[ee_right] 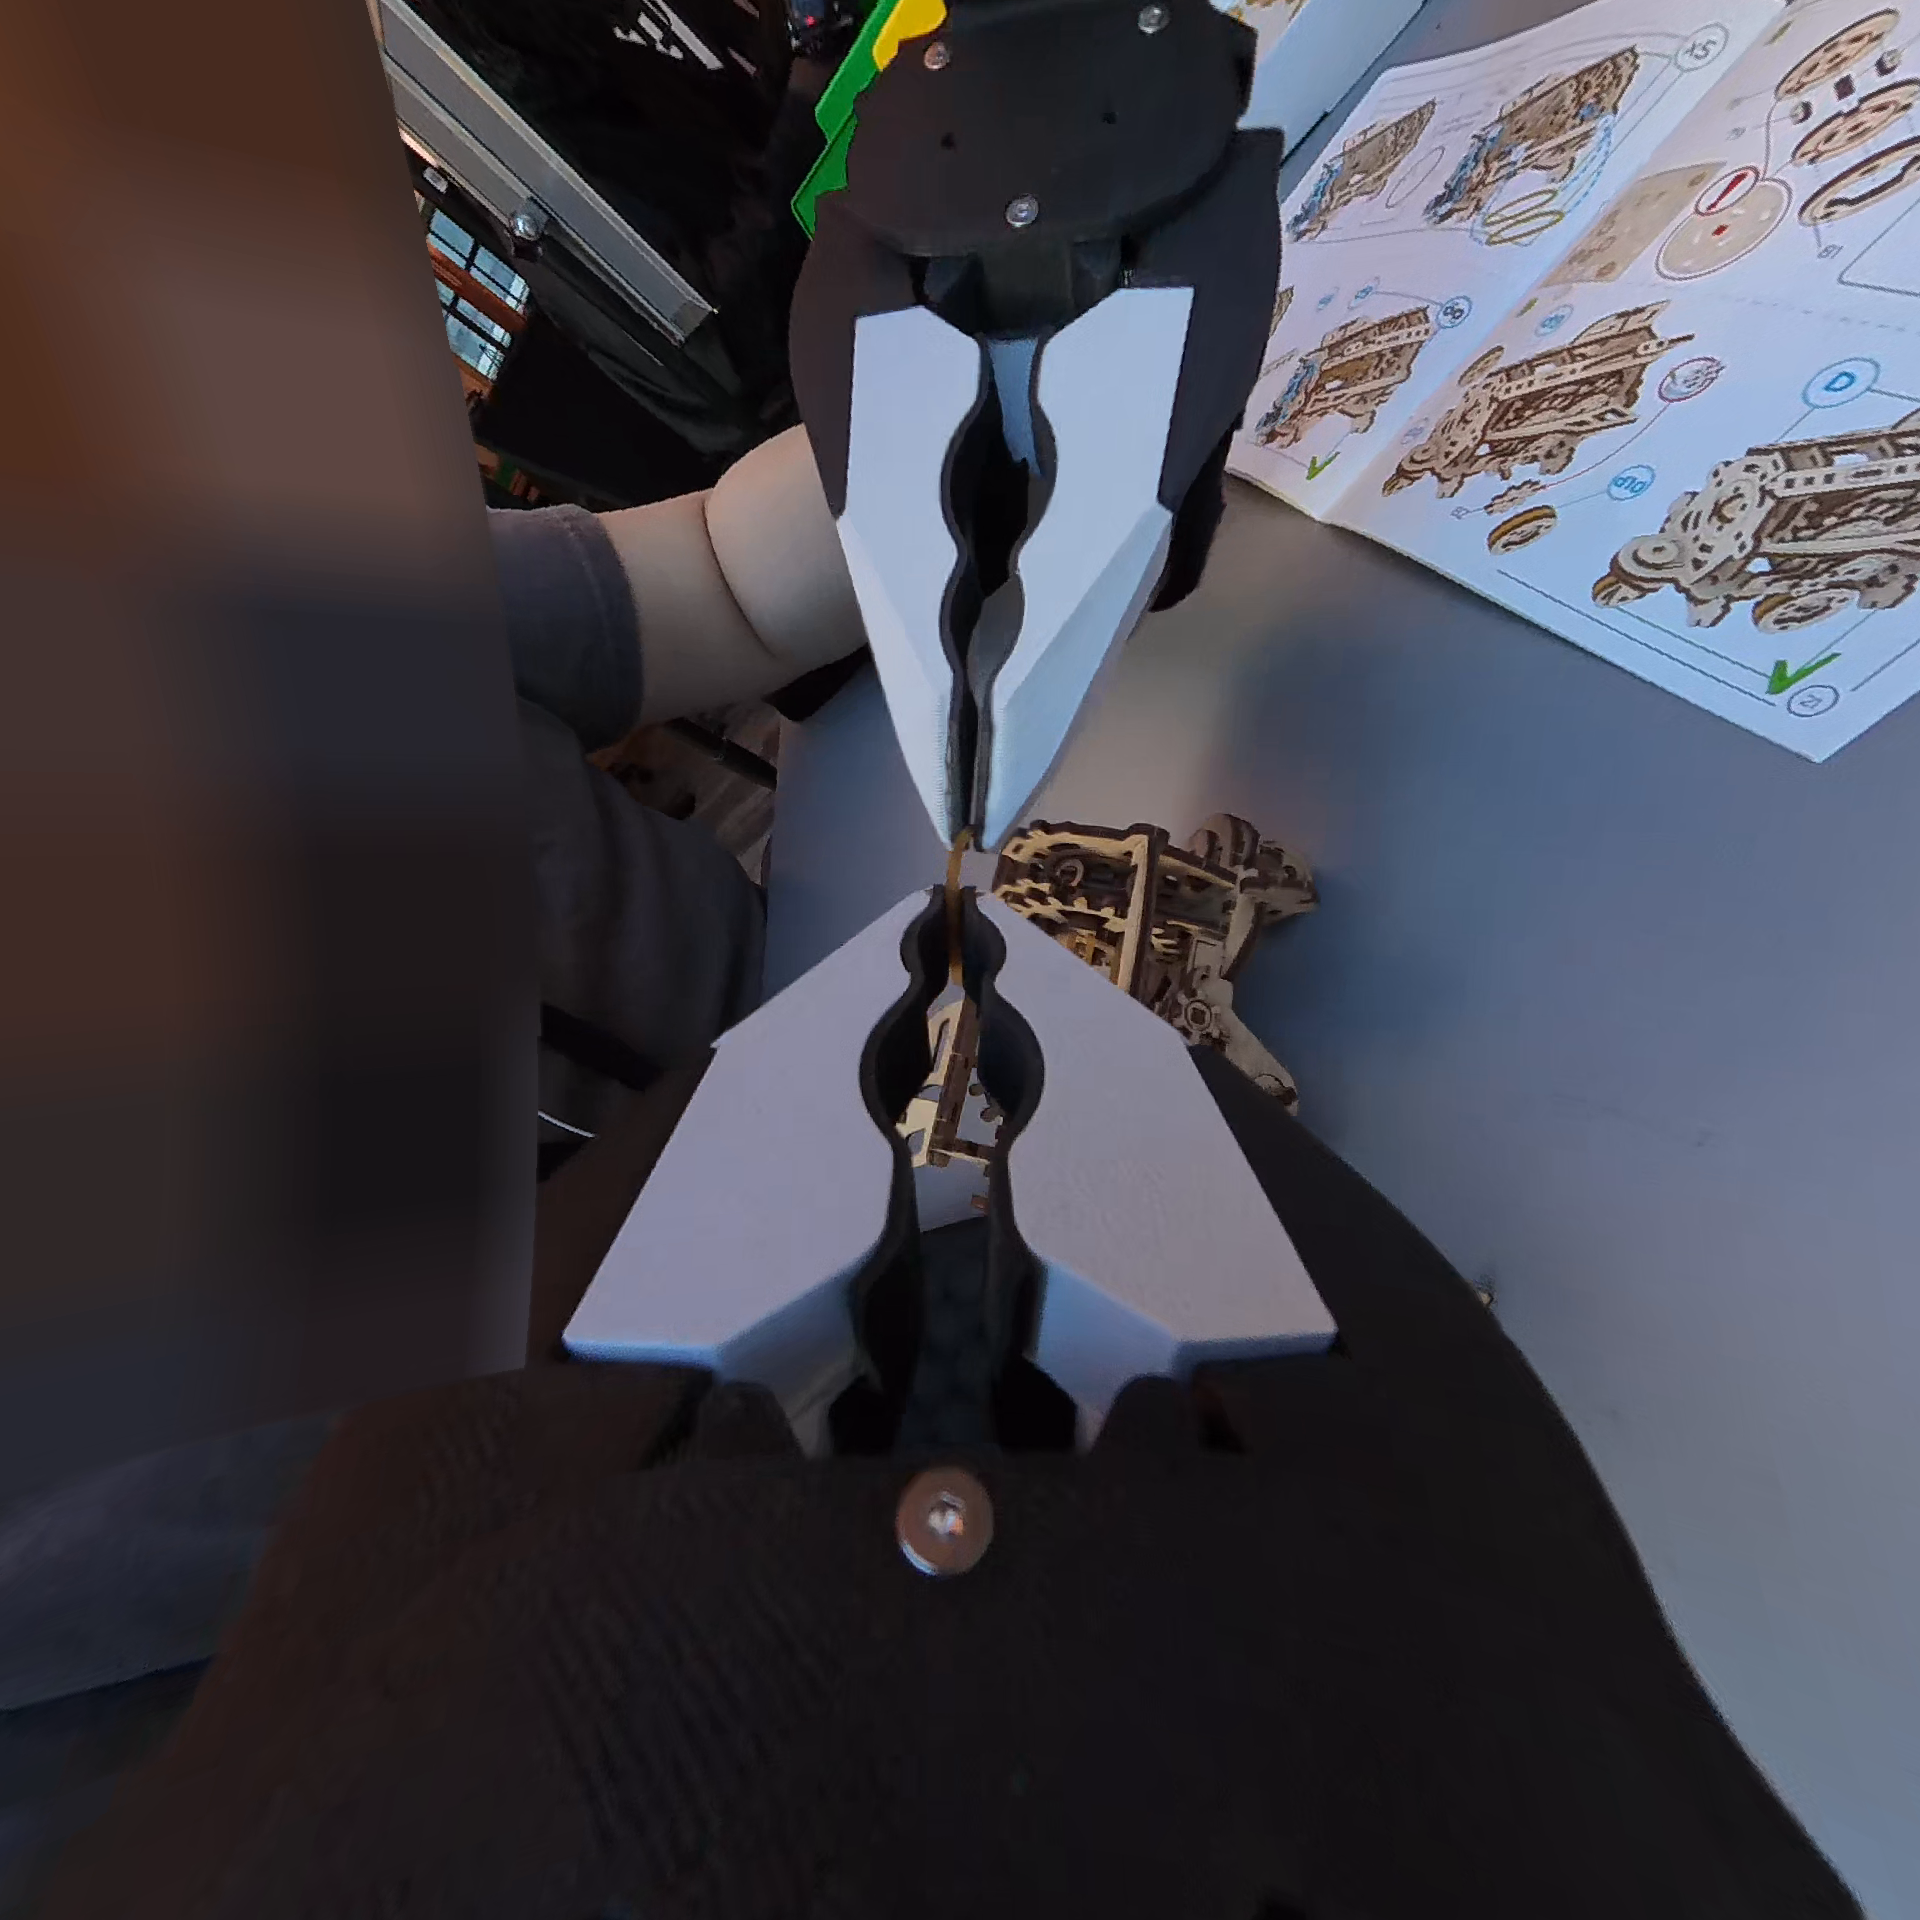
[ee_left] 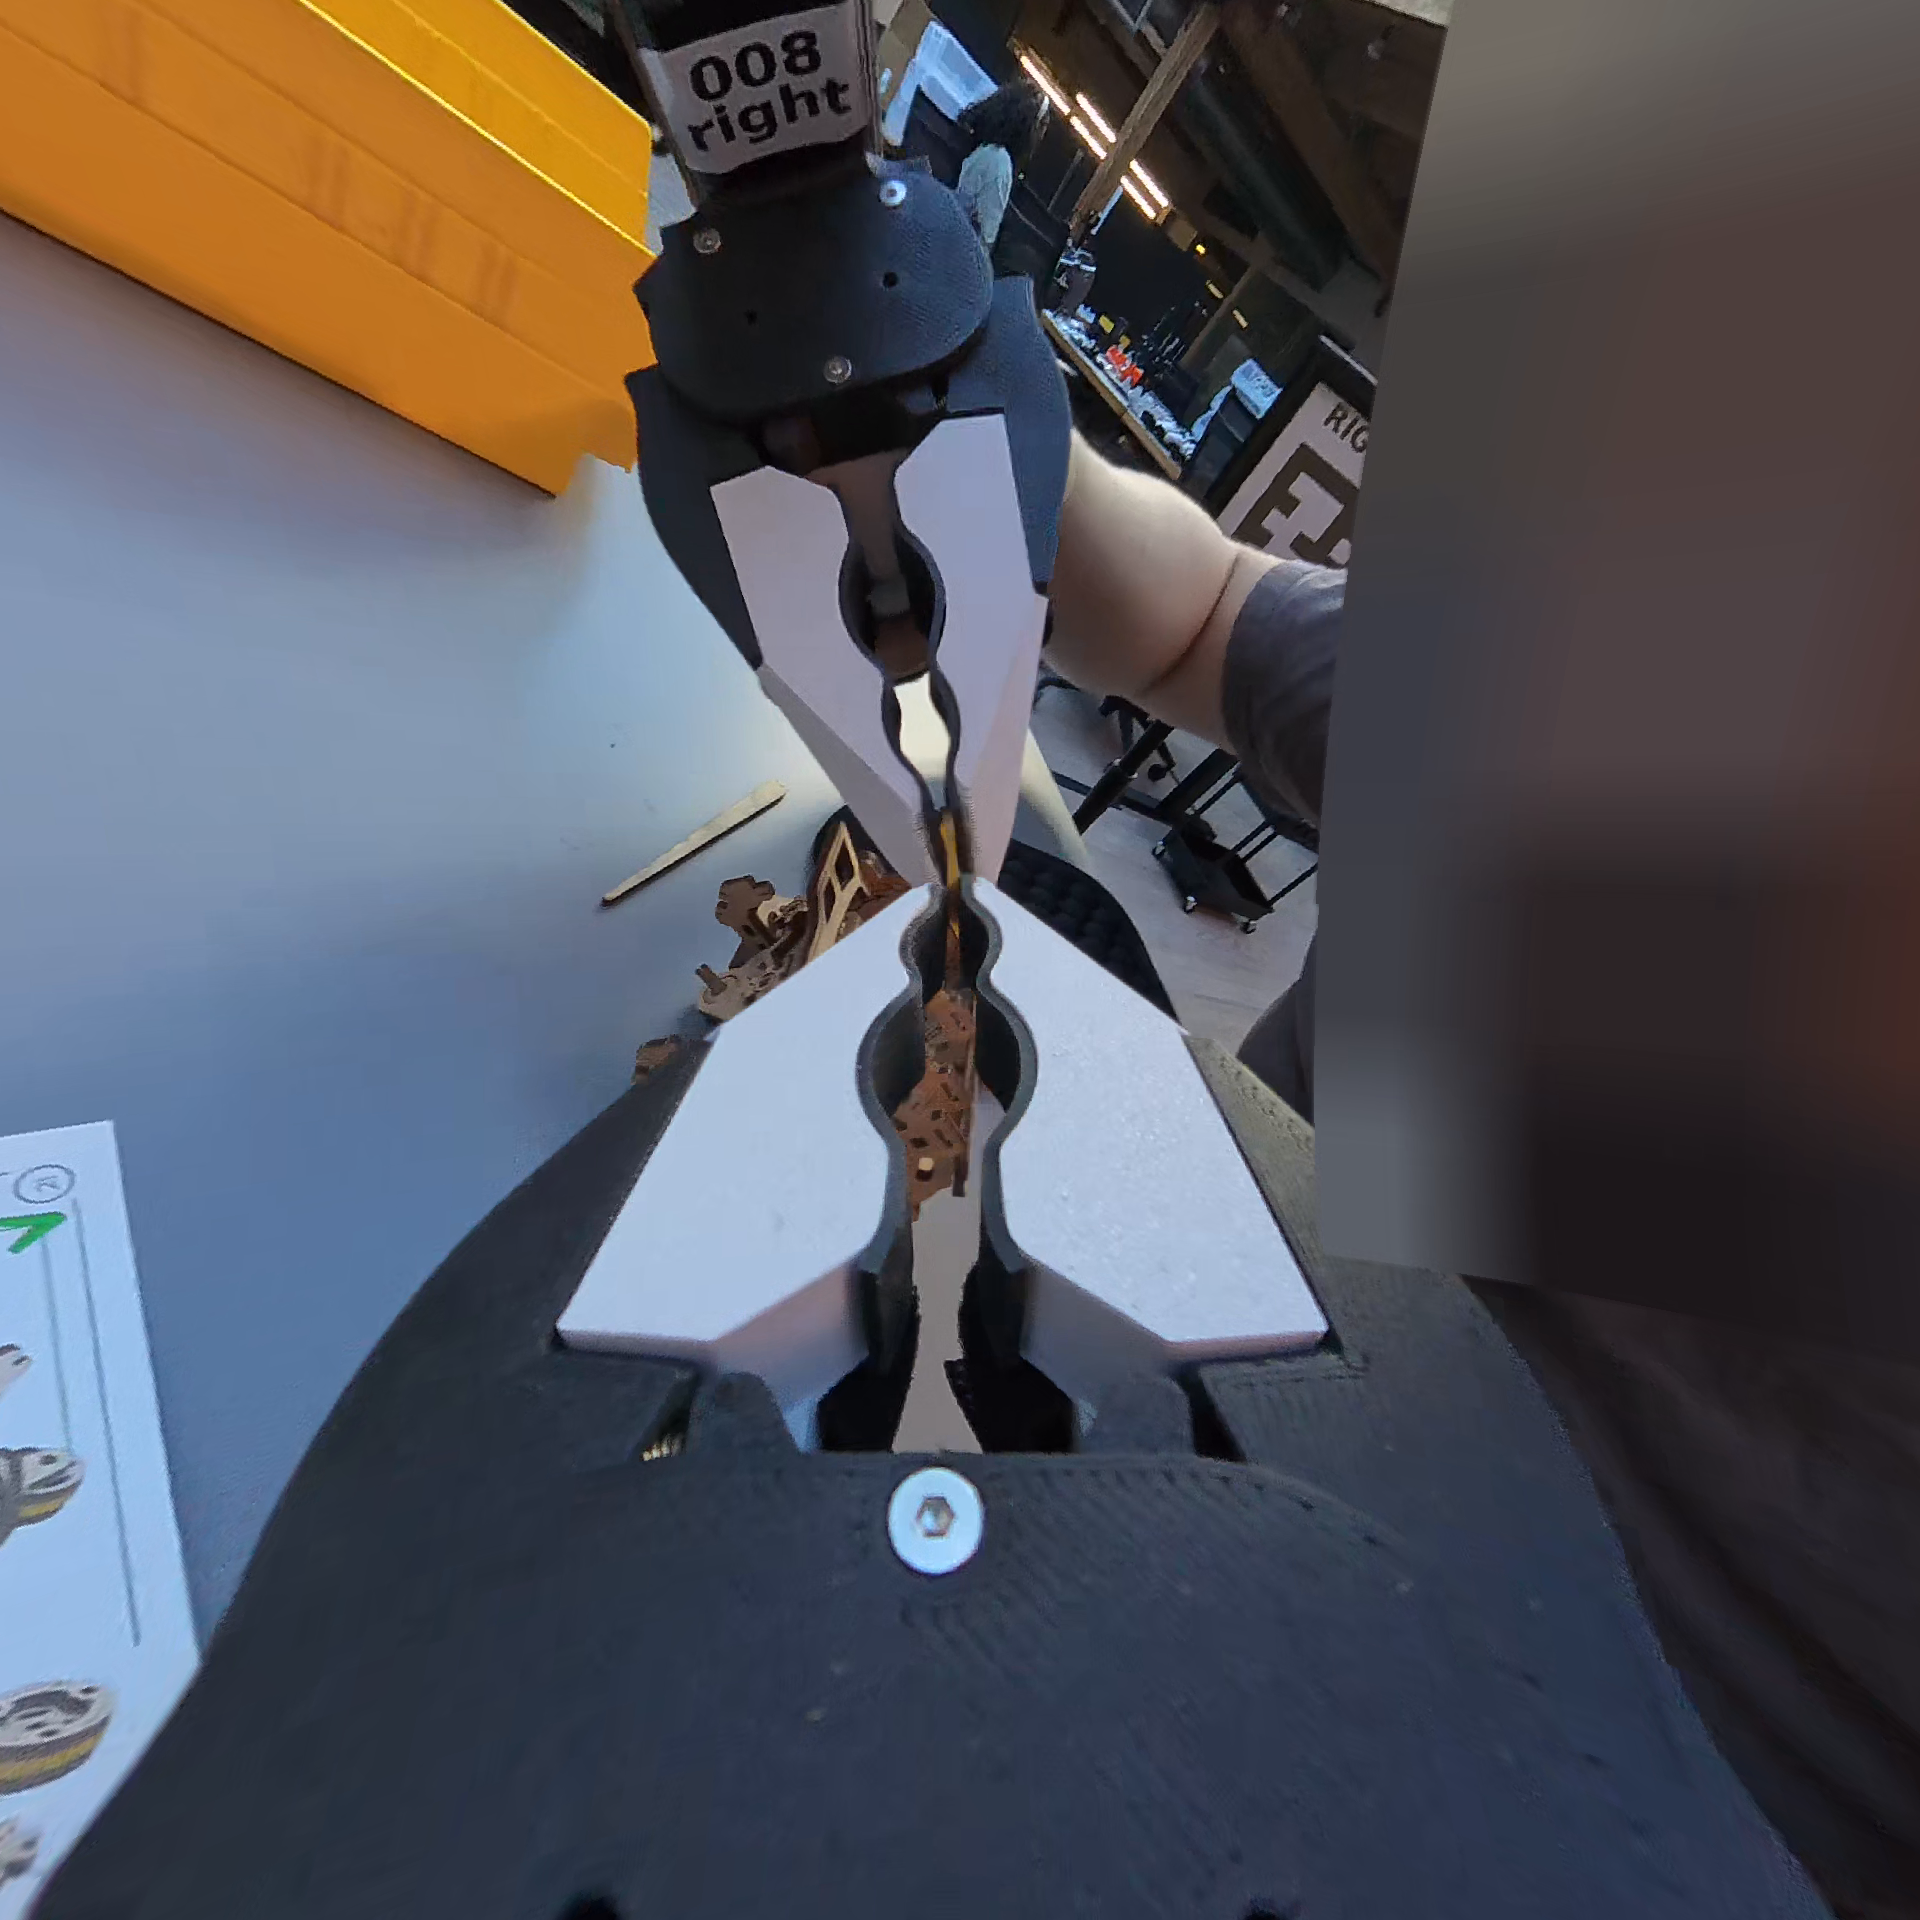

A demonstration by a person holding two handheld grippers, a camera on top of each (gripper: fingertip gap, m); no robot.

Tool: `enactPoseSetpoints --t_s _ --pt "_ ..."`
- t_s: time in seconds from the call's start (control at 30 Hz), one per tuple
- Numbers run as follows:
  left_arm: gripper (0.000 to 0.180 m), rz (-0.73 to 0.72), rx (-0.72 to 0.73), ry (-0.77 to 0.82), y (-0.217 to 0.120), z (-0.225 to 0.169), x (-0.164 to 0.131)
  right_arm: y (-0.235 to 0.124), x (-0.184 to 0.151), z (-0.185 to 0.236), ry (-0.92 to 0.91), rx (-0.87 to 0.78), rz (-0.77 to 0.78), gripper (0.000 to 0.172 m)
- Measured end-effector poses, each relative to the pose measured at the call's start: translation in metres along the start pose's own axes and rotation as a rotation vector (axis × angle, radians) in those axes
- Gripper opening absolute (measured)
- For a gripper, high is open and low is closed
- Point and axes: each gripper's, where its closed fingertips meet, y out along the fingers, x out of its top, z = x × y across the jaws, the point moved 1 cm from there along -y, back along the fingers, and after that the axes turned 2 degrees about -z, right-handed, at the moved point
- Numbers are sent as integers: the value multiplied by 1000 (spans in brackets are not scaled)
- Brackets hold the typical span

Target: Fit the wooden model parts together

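Two grippers meet tip to tip over a grey table (ee_right: 1558,1039), and between them runs one thin yellowish strip (ee_right: 954,883), seen edge-on, a small band-like part. The right gripper (ee_right: 951,914) is closed on its near end, the strip running back between the dark pads; the left gripper (ee_right: 971,831), pointing toward it from the far side, is pinched onto the other end. From the left wrist view the same holds: the left gripper (ee_left: 951,904) is clamped narrow on the strip (ee_left: 948,852), and the right gripper (ee_left: 948,821) nips it from beyond.

Just beneath and to the right of the tips, on the table, stands the partly built wooden model (ee_right: 1153,935), a fretted box-like frame with gears. Loose wooden parts (ee_left: 758,935) lie beside it in the left wrist view, and a flat wooden stick (ee_left: 696,842) rests a little farther left.

Farther right in the right wrist view lies an open instruction booklet (ee_right: 1558,364). Yellow bins (ee_left: 343,208) are stacked at the far left of the left wrist view. A person's forearm (ee_left: 1153,582) shows behind the right gripper.
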Motion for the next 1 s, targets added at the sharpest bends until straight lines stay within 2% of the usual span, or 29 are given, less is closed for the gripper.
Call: enactPoseSetpoints --t_s 0.2,0.33,0.37,0.4,0.47,0.57,0.63,0.7,0.8,1.0 --pt "0 -16 62 -90 0 6 1 -2 -4 -3 -63 -8 -53 0" --pt "0 -73 53 -193 1 7 5 -5 -1 -3 -107 -10 -136 0" --pt "0 -95 48 -219 0 8 7 -7 -1 -6 -126 -33 -151 4" --pt "0 -116 51 -246 -1 9 9 -9 0 -13 -144 -84 -163 18" --pt "0 -153 80 -288 -3 15 10 -16 6 -17 -264 -173 -228 36" --pt "0 -182 117 -338 -5 21 9 -30 22 4 -635 -322 -416 43" --pt "0 -196 132 -362 -4 24 9 -27 17 4 -808 -467 -340 46" --pt "0 -200 162 -370 -1 28 8 -24 18 1 -873 -584 -322 49" --pt "0 -226 177 -385 2 30 10 -16 22 2 -879 -630 -355 45" --pt "0 -240 173 -397 8 28 10 -10 20 -11 -944 -771 -236 30"
